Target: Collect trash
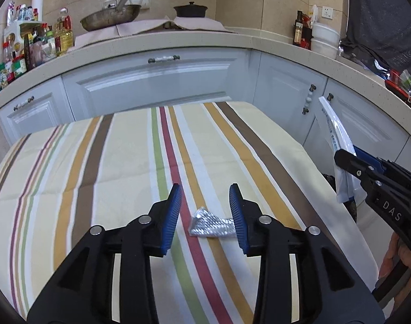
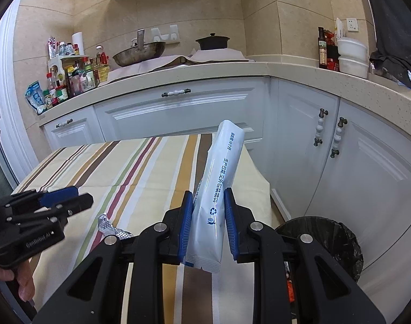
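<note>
A crumpled piece of silver foil (image 1: 210, 225) lies on the striped tablecloth (image 1: 124, 162). My left gripper (image 1: 206, 189) is open just above it. The foil sits between the blue pads, close to the right-hand one, and neither pad presses on it. My right gripper (image 2: 208, 192) is shut on a white plastic pouch (image 2: 221, 167) with blue print, held upright beyond the table's right edge. The left wrist view shows the right gripper (image 1: 349, 160) and the pouch (image 1: 337, 135) at the far right. In the right wrist view the left gripper (image 2: 78, 199) and the foil (image 2: 108, 225) are at the lower left.
A bin with a black liner (image 2: 348, 232) stands on the floor right of the table, below the right gripper. White cabinets (image 1: 156, 81) and a counter with a wok (image 1: 111, 16), a pot (image 1: 190, 9), bottles and bowls ring the table. A hand (image 2: 24, 278) grips the left tool.
</note>
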{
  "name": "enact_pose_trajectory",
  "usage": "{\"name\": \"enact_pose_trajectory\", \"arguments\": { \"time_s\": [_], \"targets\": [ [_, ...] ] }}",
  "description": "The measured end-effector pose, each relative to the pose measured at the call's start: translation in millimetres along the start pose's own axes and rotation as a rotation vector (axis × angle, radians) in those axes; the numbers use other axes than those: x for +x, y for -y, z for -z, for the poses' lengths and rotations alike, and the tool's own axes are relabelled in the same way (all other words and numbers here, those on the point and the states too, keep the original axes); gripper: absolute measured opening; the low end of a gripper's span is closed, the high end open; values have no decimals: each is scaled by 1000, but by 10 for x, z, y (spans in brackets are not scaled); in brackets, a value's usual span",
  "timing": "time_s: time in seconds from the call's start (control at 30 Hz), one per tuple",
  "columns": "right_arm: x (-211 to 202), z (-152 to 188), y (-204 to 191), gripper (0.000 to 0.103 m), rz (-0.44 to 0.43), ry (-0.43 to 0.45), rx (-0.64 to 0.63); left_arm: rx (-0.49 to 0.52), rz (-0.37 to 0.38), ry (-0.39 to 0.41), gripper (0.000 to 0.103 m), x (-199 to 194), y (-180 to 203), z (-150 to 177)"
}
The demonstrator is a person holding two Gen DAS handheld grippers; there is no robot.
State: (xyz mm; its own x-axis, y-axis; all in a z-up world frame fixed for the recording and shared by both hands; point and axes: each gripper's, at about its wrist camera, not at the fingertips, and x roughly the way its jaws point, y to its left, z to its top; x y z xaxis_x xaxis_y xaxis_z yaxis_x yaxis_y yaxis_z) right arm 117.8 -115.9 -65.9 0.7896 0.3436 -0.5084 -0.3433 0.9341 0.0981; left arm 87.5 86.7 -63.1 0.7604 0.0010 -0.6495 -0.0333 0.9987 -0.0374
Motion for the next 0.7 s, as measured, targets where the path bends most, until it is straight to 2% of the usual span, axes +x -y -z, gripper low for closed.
{"name": "enact_pose_trajectory", "arguments": {
  "time_s": [0.07,0.1,0.2,0.43,0.7],
  "targets": [
    [3,8,12,25,2,-2,2,-8,11,-20,43,45,24,27],
    [4,9,18,25,3,-2,3,-10,15,-28,50,65,37,48],
    [3,23,52,25,8,-5,8,0,18,-50,53,118,89,116],
    [-1,40,96,25,14,-9,17,30,8,-83,72,257,181,171],
    [-3,48,122,25,16,-11,21,33,10,-143,72,412,178,224]
  ]
}}
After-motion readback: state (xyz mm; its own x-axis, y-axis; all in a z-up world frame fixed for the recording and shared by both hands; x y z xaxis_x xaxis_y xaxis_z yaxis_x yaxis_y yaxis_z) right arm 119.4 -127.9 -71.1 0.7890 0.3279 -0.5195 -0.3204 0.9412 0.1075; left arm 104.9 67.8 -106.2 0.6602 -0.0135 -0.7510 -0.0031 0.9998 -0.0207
